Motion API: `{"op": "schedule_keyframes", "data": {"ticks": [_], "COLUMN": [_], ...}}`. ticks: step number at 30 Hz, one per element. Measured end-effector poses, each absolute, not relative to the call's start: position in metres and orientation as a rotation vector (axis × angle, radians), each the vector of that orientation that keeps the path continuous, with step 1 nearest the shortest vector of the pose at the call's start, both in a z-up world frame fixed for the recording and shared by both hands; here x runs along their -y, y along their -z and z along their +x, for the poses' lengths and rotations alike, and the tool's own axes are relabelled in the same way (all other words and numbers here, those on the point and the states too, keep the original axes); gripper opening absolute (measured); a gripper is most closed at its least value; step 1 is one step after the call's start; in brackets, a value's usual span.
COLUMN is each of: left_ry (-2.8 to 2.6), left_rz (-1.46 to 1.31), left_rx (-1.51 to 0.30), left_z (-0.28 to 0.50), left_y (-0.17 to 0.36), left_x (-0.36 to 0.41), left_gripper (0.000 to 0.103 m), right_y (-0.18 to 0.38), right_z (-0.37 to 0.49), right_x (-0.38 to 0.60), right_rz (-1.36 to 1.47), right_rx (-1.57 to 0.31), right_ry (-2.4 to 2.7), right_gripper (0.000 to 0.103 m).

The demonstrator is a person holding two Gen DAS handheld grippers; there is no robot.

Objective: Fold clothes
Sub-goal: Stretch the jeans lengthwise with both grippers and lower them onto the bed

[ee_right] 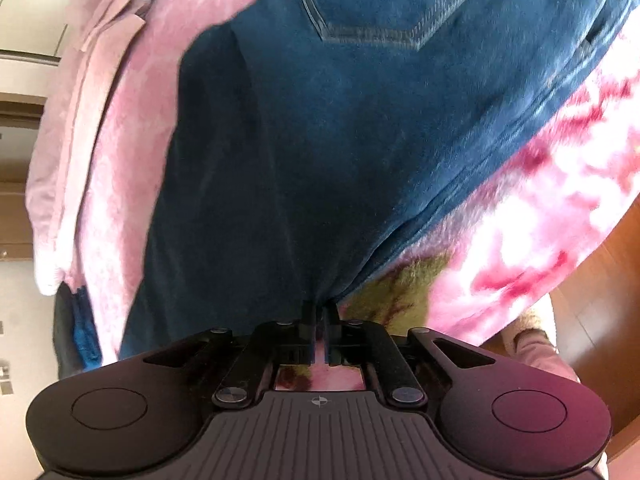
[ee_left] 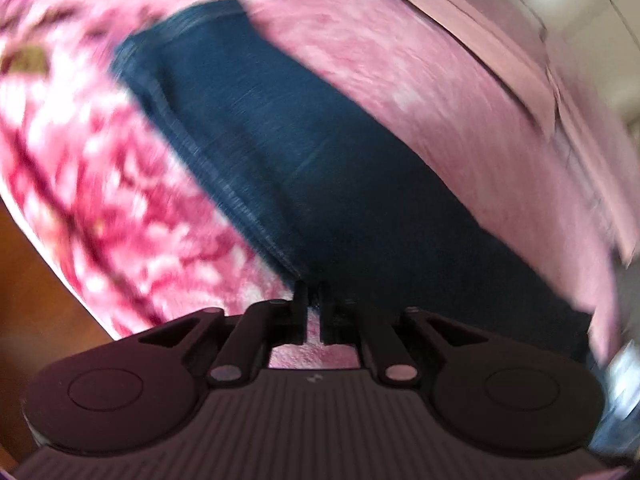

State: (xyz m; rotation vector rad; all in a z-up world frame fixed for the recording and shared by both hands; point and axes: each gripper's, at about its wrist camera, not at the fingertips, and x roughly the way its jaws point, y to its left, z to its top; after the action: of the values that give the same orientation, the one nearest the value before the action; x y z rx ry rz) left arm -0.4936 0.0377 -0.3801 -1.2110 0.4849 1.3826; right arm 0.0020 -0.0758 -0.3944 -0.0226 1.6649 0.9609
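A pair of dark blue jeans (ee_left: 280, 152) lies stretched across a pink floral blanket (ee_left: 100, 184). In the left wrist view the legs run from the fingers up to the far left, and the picture is blurred. My left gripper (ee_left: 314, 294) is shut on the near edge of the jeans. In the right wrist view the jeans (ee_right: 320, 140) show a back pocket (ee_right: 372, 12) at the top. My right gripper (ee_right: 320, 312) is shut on the jeans' near edge, with cloth bunched between the fingers.
The blanket (ee_right: 540, 208) covers a bed, with a green patch (ee_right: 400, 284) by the right fingers. Pale pink bedding (ee_left: 500, 40) lies at the far side. Brown wooden floor (ee_left: 36, 288) shows beyond the bed edge. White walls and furniture (ee_right: 24, 40) stand behind.
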Motion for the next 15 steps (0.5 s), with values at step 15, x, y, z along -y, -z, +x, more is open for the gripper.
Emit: {"op": "schedule_keyframes", "data": {"ticks": [15], "left_ry": [-1.203], "left_rz": [-1.102], "left_rx": [-0.581], "left_z": [-0.378], "left_y": [0.348], "left_x": [-0.070], "left_gripper": [0.003], "right_y": [0.354], "right_z": [0.195], "right_x": [0.167], "right_rz": [0.328], "right_rx": [-1.272], "right_ry": [-0.600], "right_gripper": [0.032]}}
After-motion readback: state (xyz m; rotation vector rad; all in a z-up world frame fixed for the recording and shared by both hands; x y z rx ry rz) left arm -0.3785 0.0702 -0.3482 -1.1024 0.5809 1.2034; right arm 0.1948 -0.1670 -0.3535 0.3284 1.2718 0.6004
